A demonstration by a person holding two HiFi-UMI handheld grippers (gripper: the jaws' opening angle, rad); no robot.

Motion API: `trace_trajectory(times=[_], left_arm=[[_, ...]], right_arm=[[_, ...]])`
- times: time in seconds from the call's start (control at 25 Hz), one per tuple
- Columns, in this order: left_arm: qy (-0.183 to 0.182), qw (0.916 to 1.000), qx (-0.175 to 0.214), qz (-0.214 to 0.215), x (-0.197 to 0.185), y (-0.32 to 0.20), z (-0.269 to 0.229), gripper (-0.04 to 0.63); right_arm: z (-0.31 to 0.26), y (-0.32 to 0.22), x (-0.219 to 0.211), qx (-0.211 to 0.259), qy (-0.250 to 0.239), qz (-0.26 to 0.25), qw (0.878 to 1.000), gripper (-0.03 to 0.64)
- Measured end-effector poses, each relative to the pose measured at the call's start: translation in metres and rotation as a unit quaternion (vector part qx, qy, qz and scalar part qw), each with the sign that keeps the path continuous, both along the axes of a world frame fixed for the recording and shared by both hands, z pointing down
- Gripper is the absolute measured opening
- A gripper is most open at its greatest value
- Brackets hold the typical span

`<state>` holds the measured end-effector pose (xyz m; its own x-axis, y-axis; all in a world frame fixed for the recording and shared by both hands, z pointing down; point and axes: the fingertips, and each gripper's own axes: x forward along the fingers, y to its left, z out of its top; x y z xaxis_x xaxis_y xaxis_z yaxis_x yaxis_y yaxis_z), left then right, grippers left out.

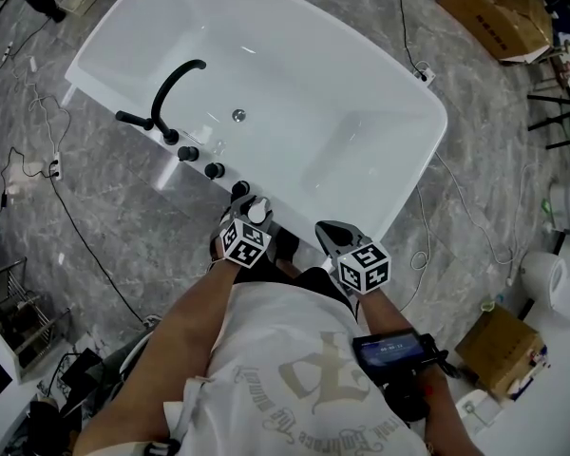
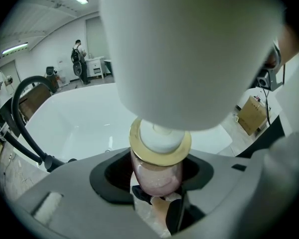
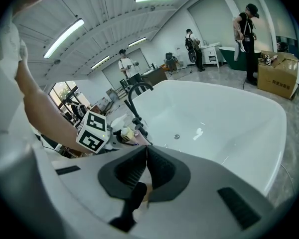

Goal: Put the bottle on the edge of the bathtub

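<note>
Tub (image 1: 342,112) is right in front and the bottle (image 2: 157,171) is over its near rim by the taps (image 1: 214,170). Can't tell if it's resting there yet, so I'd say nearly done, just set down and let go. Left gripper (image 2: 157,183) clamps it in wide jaws, right gripper (image 3: 146,153) is closed, empty
</note>
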<state>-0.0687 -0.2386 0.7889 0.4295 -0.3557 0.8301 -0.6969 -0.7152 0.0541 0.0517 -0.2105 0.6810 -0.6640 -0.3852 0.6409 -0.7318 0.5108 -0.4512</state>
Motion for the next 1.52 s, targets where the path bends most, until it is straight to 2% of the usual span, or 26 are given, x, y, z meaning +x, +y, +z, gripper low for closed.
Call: trace_trajectory(times=[0.44,0.68,0.84,1.2,1.52], left_arm=[[0.005,0.9999,0.012,-0.004,0.008,-0.007,-0.001,0.219],[0.009,0.9999,-0.005,-0.006,0.007,-0.007,0.002,0.229],[0.014,0.9998,-0.005,-0.014,0.006,-0.006,-0.002,0.276],[0.016,0.9998,0.003,-0.013,-0.004,0.009,-0.014,0.286],[0.015,0.9988,0.004,-0.047,-0.019,0.019,-0.028,0.285]], right_arm=[[0.002,0.005,0.001,-0.005,0.003,-0.005,1.000,0.006],[0.004,0.007,0.002,-0.008,0.005,-0.006,1.000,0.006],[-0.002,0.009,0.001,-0.003,0.007,-0.009,1.000,0.006],[-0.005,0.006,-0.005,0.013,0.001,-0.017,1.000,0.006],[-0.011,0.006,-0.012,0.024,-0.009,-0.033,0.999,0.006]])
